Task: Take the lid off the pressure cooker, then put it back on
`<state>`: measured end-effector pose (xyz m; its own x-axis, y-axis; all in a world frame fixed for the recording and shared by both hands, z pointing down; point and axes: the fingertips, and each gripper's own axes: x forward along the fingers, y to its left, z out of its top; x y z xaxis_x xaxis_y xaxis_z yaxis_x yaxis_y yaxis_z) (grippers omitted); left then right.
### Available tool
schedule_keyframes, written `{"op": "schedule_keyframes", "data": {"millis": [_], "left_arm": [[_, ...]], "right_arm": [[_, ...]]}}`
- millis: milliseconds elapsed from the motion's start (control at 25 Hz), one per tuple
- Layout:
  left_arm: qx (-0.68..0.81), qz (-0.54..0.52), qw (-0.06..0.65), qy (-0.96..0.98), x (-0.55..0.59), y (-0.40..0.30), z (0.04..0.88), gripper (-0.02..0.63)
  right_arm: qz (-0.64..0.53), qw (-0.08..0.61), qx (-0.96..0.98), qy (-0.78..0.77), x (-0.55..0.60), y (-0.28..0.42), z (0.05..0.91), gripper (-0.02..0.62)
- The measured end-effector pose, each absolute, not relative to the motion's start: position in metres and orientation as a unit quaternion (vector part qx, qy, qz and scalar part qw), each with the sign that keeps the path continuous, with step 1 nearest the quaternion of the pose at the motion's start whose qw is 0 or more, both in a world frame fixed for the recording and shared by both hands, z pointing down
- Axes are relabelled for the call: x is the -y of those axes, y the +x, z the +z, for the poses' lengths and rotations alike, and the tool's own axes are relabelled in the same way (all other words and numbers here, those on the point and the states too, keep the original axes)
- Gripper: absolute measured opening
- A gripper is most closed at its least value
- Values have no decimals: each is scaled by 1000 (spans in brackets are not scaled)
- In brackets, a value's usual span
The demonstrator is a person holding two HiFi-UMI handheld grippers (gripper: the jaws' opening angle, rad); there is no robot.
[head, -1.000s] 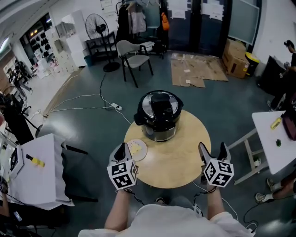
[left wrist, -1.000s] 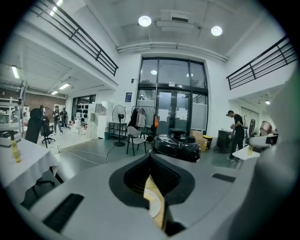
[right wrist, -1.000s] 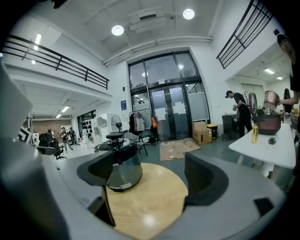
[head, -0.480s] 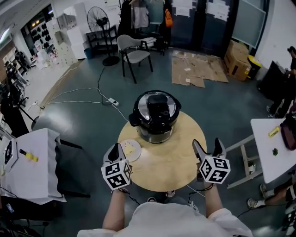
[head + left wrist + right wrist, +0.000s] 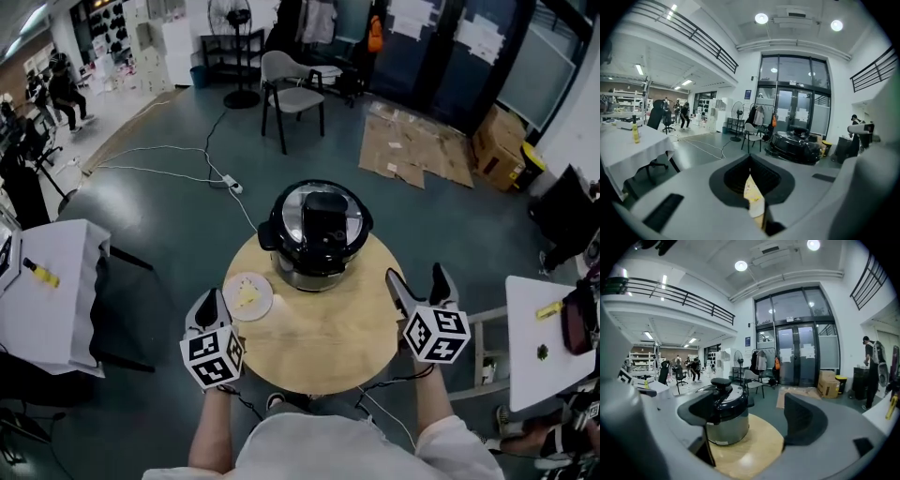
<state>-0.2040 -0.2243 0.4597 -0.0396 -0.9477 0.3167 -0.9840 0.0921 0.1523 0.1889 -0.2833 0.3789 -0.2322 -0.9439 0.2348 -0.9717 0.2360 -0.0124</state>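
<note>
Left of the black-and-steel pressure cooker [image 5: 317, 246] and nearer the person, the left gripper [image 5: 210, 307] hovers just off the edge of the round pale wooden table [image 5: 328, 342]. Its jaws are pressed together. Only a thin slit shows between them in the left gripper view, and the pale sliver in it is probably something beyond the jaws rather than anything held. Just left of the cooker lies a small round white plate [image 5: 248, 296] with a yellowish scrap on it. The cooker stands at the far side of the table, its black-handled lid [image 5: 320, 211] seated on top. Right of the cooker and nearer the person, the right gripper [image 5: 414, 281] hangs with jaws spread wide and nothing between them, facing the cooker but well short of it. By this showing the task has not begun: the lid is yet to be lifted off, then set back.
</note>
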Motion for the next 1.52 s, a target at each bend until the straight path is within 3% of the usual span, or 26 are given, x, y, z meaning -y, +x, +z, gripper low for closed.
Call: {"op": "schedule_keyframes", "data": {"millis": [560, 1520], "left_arm": [[775, 49, 175, 606, 203, -244, 457, -5], [819, 56, 196, 536, 190, -245, 482, -5]], "right_arm": [[20, 162, 849, 502, 365, 160, 358, 469], [-1, 232, 931, 282, 444, 53, 391, 453]]}}
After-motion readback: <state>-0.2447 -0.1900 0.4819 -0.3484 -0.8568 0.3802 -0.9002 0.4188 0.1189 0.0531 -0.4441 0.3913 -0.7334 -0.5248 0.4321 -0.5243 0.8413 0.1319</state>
